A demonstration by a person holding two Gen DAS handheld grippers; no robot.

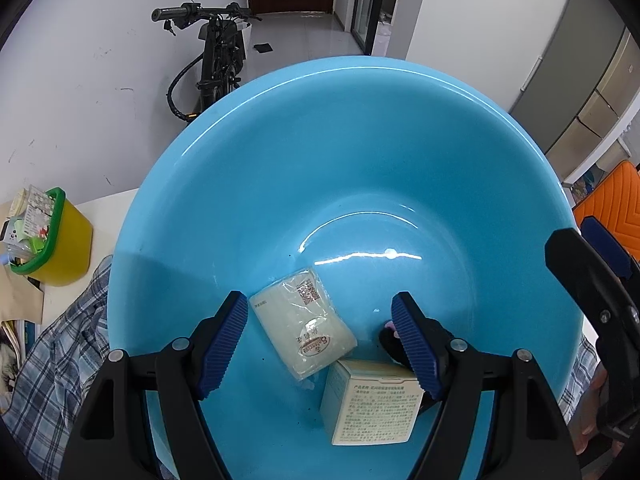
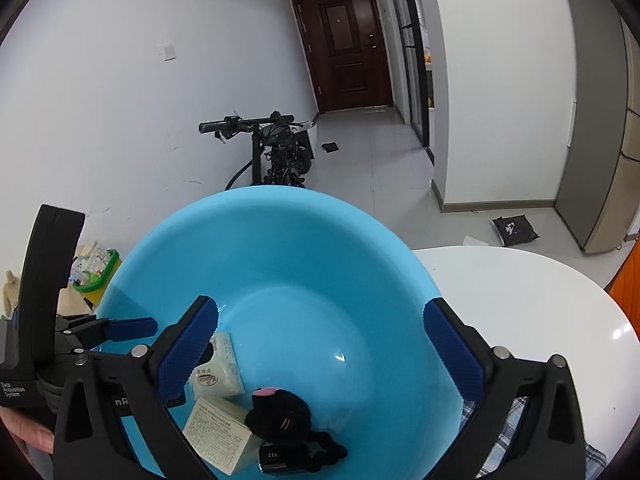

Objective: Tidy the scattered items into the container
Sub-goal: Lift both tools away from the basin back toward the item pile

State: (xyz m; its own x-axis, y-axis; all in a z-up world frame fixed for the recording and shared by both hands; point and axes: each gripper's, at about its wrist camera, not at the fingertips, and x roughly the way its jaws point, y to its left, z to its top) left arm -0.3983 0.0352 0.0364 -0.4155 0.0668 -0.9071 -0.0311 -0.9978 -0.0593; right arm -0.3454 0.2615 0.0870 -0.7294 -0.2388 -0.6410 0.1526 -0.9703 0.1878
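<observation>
Right gripper [image 2: 320, 344]: jaws spread wide, nothing between pads, poised over near rim of blue basin [image 2: 360, 240]. Left gripper [image 1: 320, 344]: jaws apart, empty, angled down into basin.

Basin floor, near side: wrapped tissue pack [image 1: 304, 328] beside printed box [image 1: 372, 404], corners touching. Black plush toy [image 2: 280, 412] just right of box, leaning against it; small dark item [image 2: 276, 460] at toy's near side.

Basin sits on white table [image 2: 520, 300]. Yellow bin [image 1: 60, 240] at left, plaid cloth [image 1: 64, 352] near it. Bicycle [image 2: 276, 148] against far wall.
</observation>
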